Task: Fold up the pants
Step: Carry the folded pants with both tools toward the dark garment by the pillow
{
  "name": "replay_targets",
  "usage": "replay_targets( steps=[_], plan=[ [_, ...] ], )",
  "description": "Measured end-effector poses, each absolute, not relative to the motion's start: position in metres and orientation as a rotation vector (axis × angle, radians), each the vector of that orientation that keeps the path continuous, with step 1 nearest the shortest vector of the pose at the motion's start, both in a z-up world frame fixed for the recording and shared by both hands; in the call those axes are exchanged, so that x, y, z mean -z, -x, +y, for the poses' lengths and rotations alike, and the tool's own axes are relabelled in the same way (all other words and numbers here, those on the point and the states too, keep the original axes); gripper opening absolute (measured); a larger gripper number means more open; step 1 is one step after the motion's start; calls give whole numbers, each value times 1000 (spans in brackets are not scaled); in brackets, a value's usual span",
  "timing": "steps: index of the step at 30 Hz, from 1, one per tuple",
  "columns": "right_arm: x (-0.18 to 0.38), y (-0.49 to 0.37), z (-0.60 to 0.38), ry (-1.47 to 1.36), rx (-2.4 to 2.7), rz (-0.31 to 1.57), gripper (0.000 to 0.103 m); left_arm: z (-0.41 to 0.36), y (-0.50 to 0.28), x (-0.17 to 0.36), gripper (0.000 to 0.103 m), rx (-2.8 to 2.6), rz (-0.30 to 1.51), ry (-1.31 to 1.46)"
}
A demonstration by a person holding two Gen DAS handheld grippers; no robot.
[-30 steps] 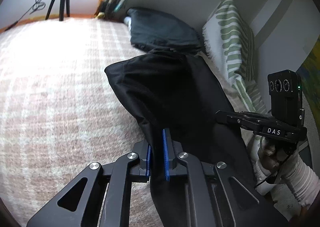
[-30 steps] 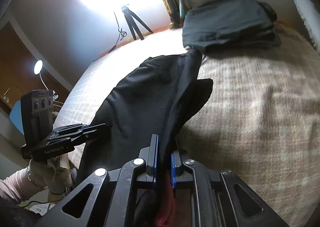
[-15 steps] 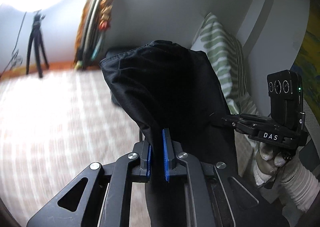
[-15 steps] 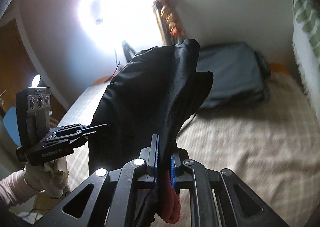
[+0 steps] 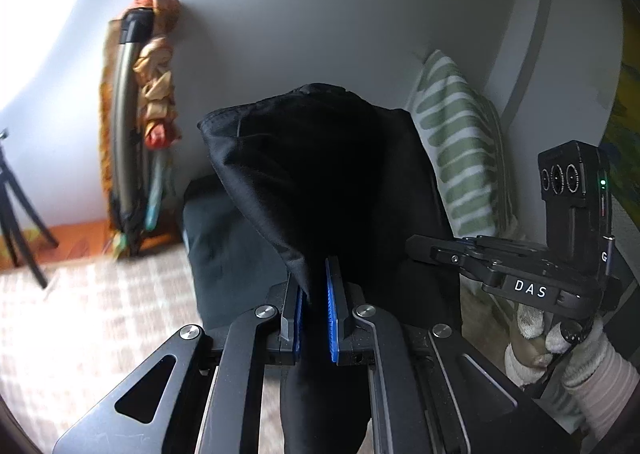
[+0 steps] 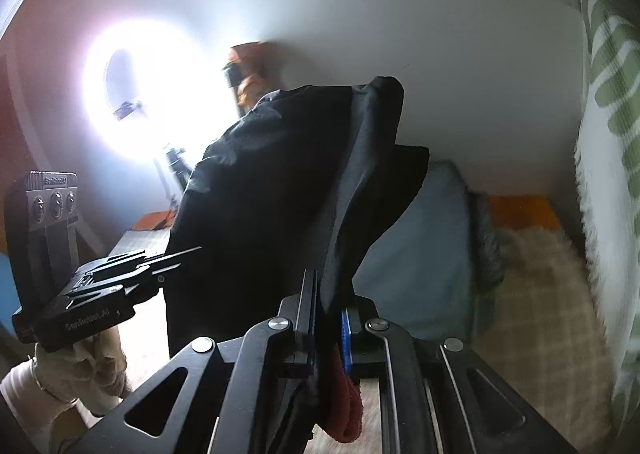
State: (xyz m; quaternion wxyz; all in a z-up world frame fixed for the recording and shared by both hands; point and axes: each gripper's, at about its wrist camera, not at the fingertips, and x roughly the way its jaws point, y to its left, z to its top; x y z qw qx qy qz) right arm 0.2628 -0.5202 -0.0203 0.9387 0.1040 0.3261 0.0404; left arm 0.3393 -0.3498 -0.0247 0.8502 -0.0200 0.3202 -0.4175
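Note:
Black pants (image 5: 320, 182) hang in the air between both grippers, lifted off the checked bedspread (image 5: 88, 318). My left gripper (image 5: 314, 286) is shut on one edge of the fabric, which rises in front of it and drapes down below. My right gripper (image 6: 328, 302) is shut on the other edge of the pants (image 6: 280, 182); a red patch of cloth (image 6: 344, 402) shows under its jaws. Each gripper appears in the other's view: the right one (image 5: 416, 244) at the right, the left one (image 6: 192, 252) at the left, both held by gloved hands.
A folded dark garment pile (image 5: 224, 246) lies on the bed by the far wall. A green-striped pillow (image 5: 456, 150) leans at the right. A bundle of rolled items (image 5: 140, 126) stands against the wall. A bright ring light (image 6: 132, 94) on a tripod shines at the left.
Both grippers rose and moved toward the far wall, lifting the pants clear of the bed. The pants lay partly on the bedspread a second ago; both grips stayed shut.

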Motion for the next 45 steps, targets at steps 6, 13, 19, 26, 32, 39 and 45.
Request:
replay_targets(
  steps=[6, 13, 19, 26, 32, 39, 45],
  plan=[
    [16, -306, -548, -198, -48, 670, 8, -385, -379, 32, 8, 844, 714, 32],
    [32, -348, -568, -162, -16, 707, 7, -413, -406, 51, 8, 775, 753, -12],
    [51, -368, -577, -98, 46, 739, 10, -412, -421, 65, 11, 701, 770, -70],
    [59, -367, -574, 22, 196, 767, 38, -410, -414, 73, 34, 668, 787, -151],
    [50, -354, -572, 4, 200, 736, 65, -403, -401, 59, 64, 678, 742, -161],
    [38, -339, -561, 7, 204, 702, 84, -395, -384, 40, 76, 666, 705, -157],
    [28, -320, -555, 8, 209, 678, 93, -377, -372, 27, 80, 647, 682, -153]
  ],
)
